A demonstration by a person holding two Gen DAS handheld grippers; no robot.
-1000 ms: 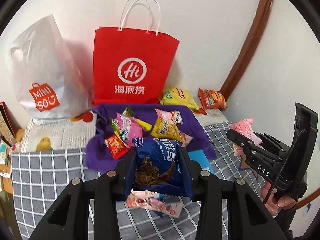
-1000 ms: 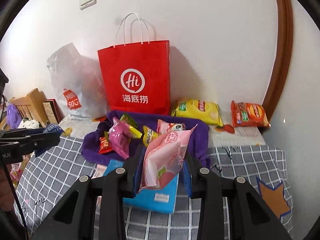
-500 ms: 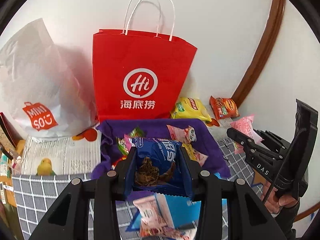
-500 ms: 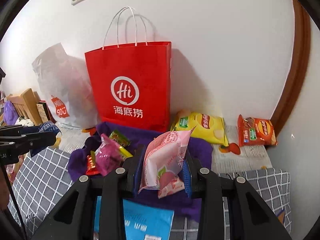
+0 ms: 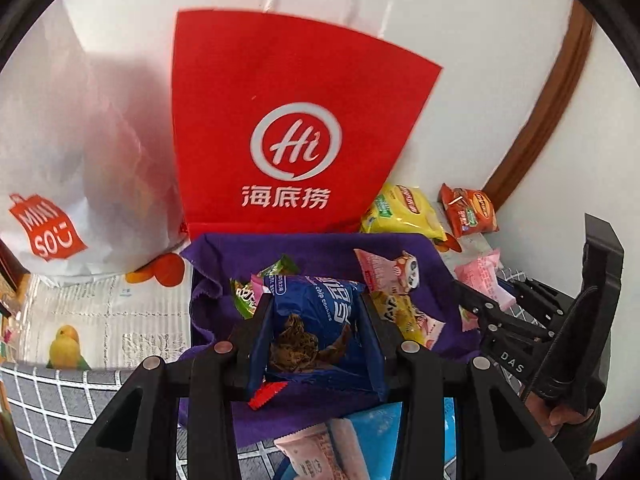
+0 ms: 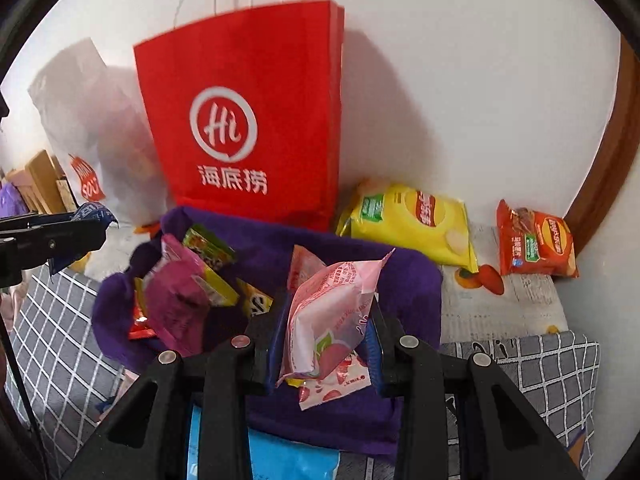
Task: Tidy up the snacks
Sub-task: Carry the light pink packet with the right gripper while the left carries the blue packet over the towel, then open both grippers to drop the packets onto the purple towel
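Step in hand: carrying snacks to bag.
Left claw (image 5: 316, 340) clamps blue foil cookie packet (image 5: 314, 320), frame centre, above purple cloth (image 5: 316, 248).
Right claw (image 6: 326, 344) clamps pink plastic snack pouch (image 6: 332, 312), frame centre.
Next: lift both over rim of red paper carrier bag (image 5: 288, 120), upper centre, then release.

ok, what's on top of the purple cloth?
On the purple cloth lie loose snack packets: a magenta one, a green-yellow one, a pink cartoon one. More sit behind the held blue cookie bag and pink packet, hidden.
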